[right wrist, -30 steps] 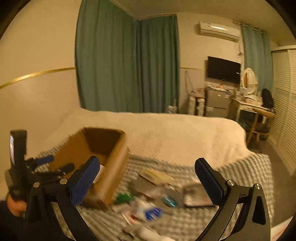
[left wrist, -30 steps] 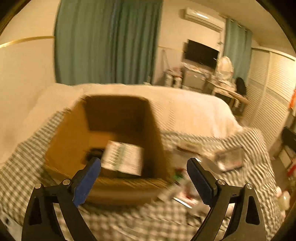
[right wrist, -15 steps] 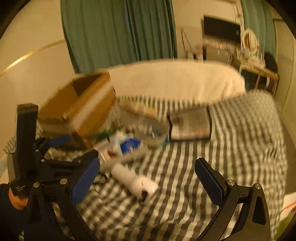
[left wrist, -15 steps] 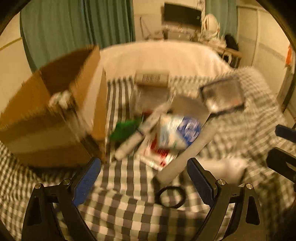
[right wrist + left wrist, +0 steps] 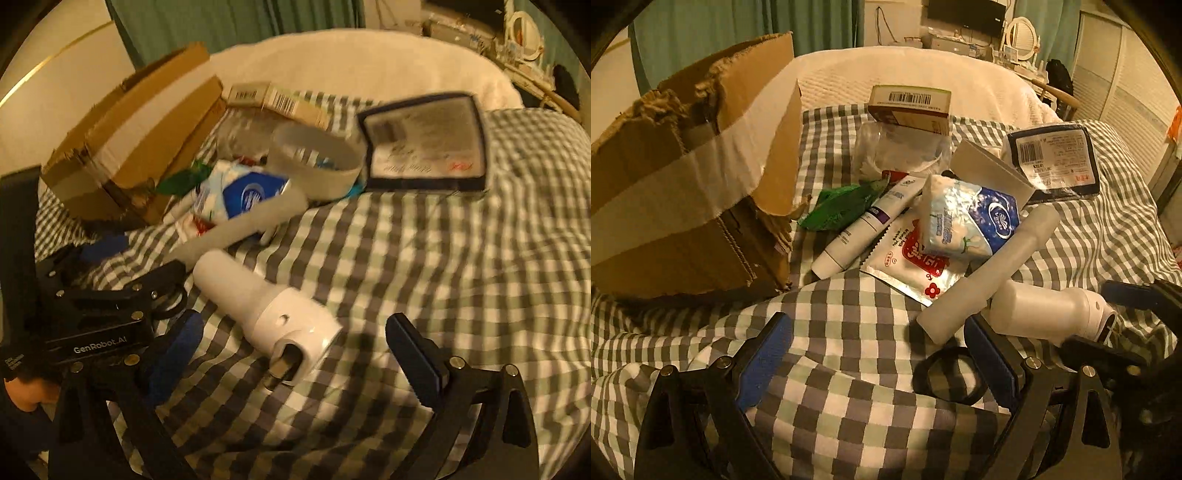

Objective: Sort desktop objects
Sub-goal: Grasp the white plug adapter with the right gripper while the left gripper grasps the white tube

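The right tool (image 5: 293, 360) is spread and closing slowly, and the white bottle (image 5: 266, 314) lies between its fingers on the checked bed cover (image 5: 443, 277). The left tool (image 5: 879, 354) is spread over bare cover. The cardboard box (image 5: 683, 184) stands far left.

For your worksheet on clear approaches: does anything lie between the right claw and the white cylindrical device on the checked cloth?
Nothing visible does. The right claw, its jaws closing, already straddles the head end of the white cylindrical device without pressing it. Only bare checked cloth lies around that end.
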